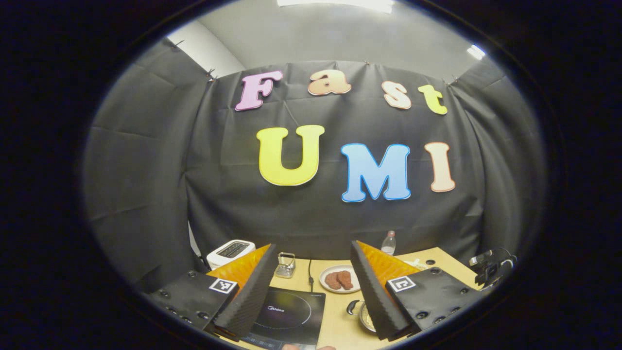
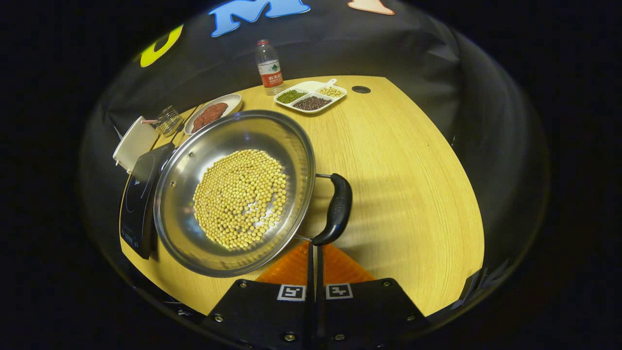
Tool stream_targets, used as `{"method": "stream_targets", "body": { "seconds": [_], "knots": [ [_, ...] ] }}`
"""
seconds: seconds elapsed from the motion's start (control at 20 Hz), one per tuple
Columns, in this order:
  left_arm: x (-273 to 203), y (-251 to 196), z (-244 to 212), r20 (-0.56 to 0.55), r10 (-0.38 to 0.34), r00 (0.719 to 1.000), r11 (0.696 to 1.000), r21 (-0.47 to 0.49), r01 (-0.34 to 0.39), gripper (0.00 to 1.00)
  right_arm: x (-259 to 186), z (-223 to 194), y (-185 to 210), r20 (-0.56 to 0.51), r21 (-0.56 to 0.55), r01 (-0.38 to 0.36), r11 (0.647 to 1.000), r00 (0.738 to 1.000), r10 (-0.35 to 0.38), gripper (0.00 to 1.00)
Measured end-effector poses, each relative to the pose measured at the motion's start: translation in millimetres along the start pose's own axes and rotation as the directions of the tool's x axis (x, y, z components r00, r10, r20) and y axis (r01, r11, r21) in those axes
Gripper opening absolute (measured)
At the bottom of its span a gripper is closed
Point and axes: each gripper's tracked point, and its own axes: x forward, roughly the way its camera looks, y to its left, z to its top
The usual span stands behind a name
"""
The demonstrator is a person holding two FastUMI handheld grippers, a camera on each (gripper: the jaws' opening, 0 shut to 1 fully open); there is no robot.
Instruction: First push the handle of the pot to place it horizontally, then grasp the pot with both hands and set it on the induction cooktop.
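The induction cooktop (image 1: 286, 313) carries a brand mark on its glass in the left gripper view, too small to make out; the water bottle (image 2: 268, 67) at twelve o'clock in the right gripper view has a red-and-white label. Square black-and-white marker tags sit on both grippers' bodies.

The table (image 2: 403, 160) is pale wood grain with a round cable hole near its far edge, and black cloth walls the booth under a grey ceiling with strip lights.

The left gripper (image 1: 313, 287) is spread wide, held well above the table, the cooktop between its fingers. The right gripper (image 2: 314, 255) has its fingers pressed together, their tips right at the lower end of the pot's black handle (image 2: 336, 209); I cannot tell whether they touch it.

The pot (image 2: 235, 192), steel and holding soybeans, sits on the table just beside the cooktop at nine o'clock, its handle toward three o'clock. A plate of reddish food (image 2: 212, 113), a divided bean dish (image 2: 310, 96), a white toaster (image 1: 230, 251) and a small wire rack (image 1: 285, 265) stand further back.
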Motion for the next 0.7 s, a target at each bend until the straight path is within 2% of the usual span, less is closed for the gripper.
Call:
{"method": "stream_targets", "body": {
  "seconds": [0.15,0.4,0.7],
  "knots": [
    [-6.0,-5.8,-5.4,-0.009,0.027,1.0,1.0,0.0,-0.027,0.95,4.4,12.3,-11.3,0.013,-0.018,-0.003,1.0,1.0,0.003,0.01],
    [-5.2,-20.4,-14.5,-0.021,0.045,0.999,0.999,0.01,-0.045,0.95,10.6,26.7,-19.4,0.028,-0.044,-0.011,0.999,1.0,0.012,0.01],
    [10.5,-37.9,-40.5,-0.071,-0.034,0.997,0.999,-0.004,0.034,0.99,0.5,26.6,-24.2,0.053,-0.025,0.018,1.0,0.998,-0.017,0.01]
  ]
}}
